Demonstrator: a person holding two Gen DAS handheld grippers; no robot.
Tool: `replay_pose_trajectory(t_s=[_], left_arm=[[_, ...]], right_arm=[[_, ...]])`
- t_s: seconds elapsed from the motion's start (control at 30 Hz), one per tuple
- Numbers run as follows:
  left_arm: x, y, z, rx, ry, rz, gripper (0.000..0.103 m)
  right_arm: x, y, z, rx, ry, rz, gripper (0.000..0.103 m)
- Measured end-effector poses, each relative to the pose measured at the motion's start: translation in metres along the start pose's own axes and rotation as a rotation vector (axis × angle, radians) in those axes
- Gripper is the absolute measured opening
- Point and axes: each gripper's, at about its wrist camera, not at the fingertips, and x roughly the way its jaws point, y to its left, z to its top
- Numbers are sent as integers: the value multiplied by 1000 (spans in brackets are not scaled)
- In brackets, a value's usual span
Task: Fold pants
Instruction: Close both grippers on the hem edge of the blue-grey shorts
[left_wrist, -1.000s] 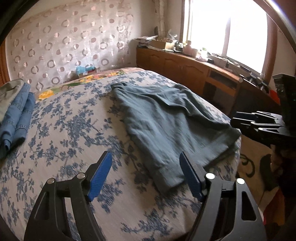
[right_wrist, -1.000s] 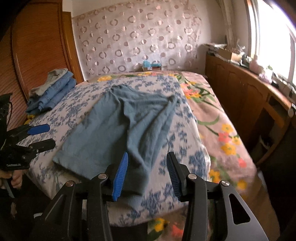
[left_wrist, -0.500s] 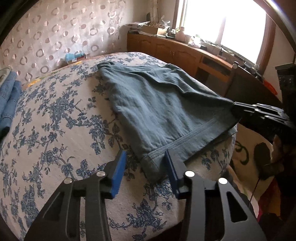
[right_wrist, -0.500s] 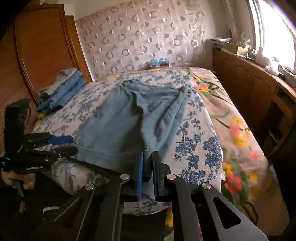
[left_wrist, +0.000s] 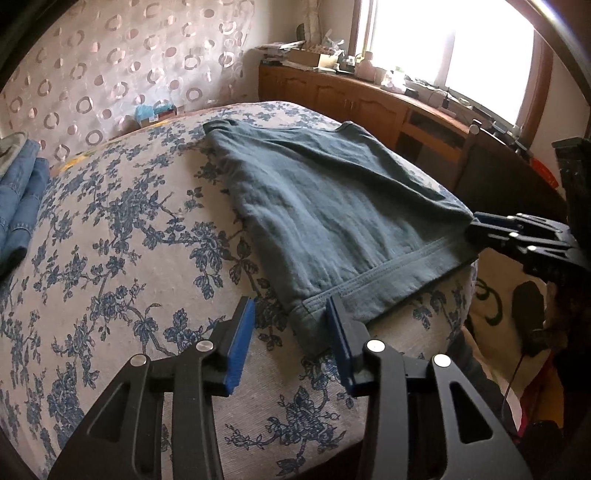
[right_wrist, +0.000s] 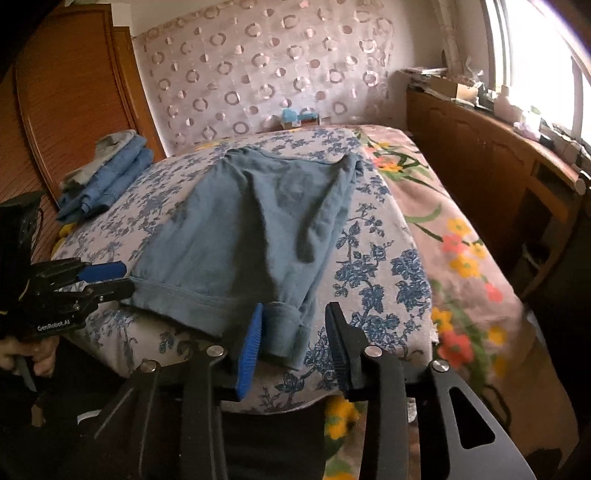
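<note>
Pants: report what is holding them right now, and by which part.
Nothing grips them. The left claw and right claw are both open, each straddling a near-edge corner of the pants.

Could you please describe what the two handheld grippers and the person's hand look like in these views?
Both the left gripper and right gripper have black cut-out frames with silver screws and blue ribbed pads. White "GenRobot.AI" lettering marks one body, and a bare hand grips its handle. No sleeve is visible.
</note>
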Motion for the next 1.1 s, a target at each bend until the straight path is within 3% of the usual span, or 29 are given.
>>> replay_pose_trajectory(t_s=[0.1, 0.33, 0.47, 0.57, 0.97, 1.1], left_arm=[[0, 0, 0, 2, 0, 2, 42], [0, 1, 0, 1, -2, -1, 42], [0, 1, 1, 2, -4, 2, 41], [-3, 0, 5, -7, -8, -23, 30], [5, -2, 6, -13, 27, -51, 30], [6, 1, 5, -31, 29, -42, 40]], right_arm=[[15, 4, 0, 16, 43, 5, 38], [18, 8, 0, 2, 37, 16, 37], [20, 7, 0, -11, 45, 43, 30], [20, 8, -1, -27, 36, 47, 27], [21, 8, -5, -17, 21, 54, 25], [21, 8, -5, -16, 21, 55, 25]])
